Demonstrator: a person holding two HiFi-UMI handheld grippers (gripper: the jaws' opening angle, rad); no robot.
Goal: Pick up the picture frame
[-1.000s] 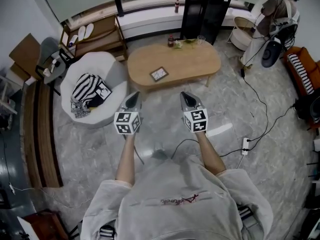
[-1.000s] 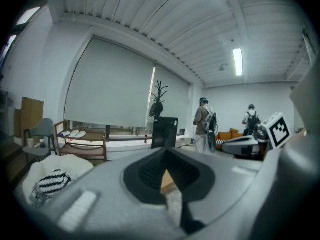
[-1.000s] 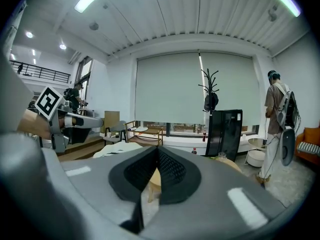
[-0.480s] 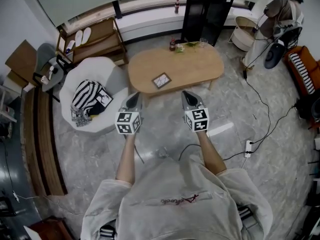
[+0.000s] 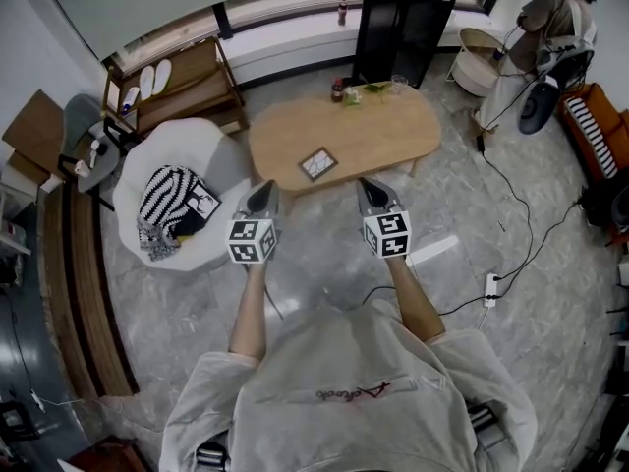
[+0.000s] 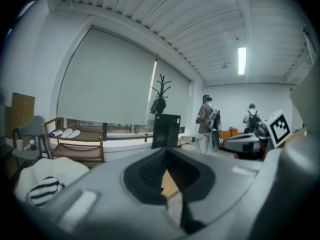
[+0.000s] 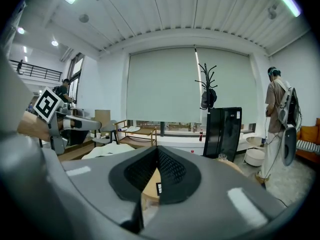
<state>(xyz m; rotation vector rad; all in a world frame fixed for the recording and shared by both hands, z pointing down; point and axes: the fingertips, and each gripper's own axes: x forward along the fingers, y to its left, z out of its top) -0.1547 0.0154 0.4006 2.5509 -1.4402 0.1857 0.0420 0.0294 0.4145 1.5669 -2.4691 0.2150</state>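
A small dark picture frame (image 5: 317, 163) lies flat on the oval wooden coffee table (image 5: 393, 136), near its front left. My left gripper (image 5: 262, 194) is shut with nothing in it and hangs just short of the table's near edge, left of the frame. My right gripper (image 5: 371, 191) is also shut on nothing, at the same distance, to the frame's right. In the right gripper view the frame (image 7: 158, 188) peeks through the gap behind the closed jaws. The left gripper view shows only a sliver of the table (image 6: 170, 183).
A white beanbag chair (image 5: 211, 150) with a striped cushion (image 5: 169, 190) stands left of the table. A bottle (image 5: 337, 90) and glasses stand at the table's far edge. A black cabinet (image 5: 403, 23) is behind it. Cables and a power strip (image 5: 490, 285) lie on the floor at right.
Both grippers and I have moved closer to the coffee table; the table and frame sit lower and nearer in the head view. The jaws stay shut.
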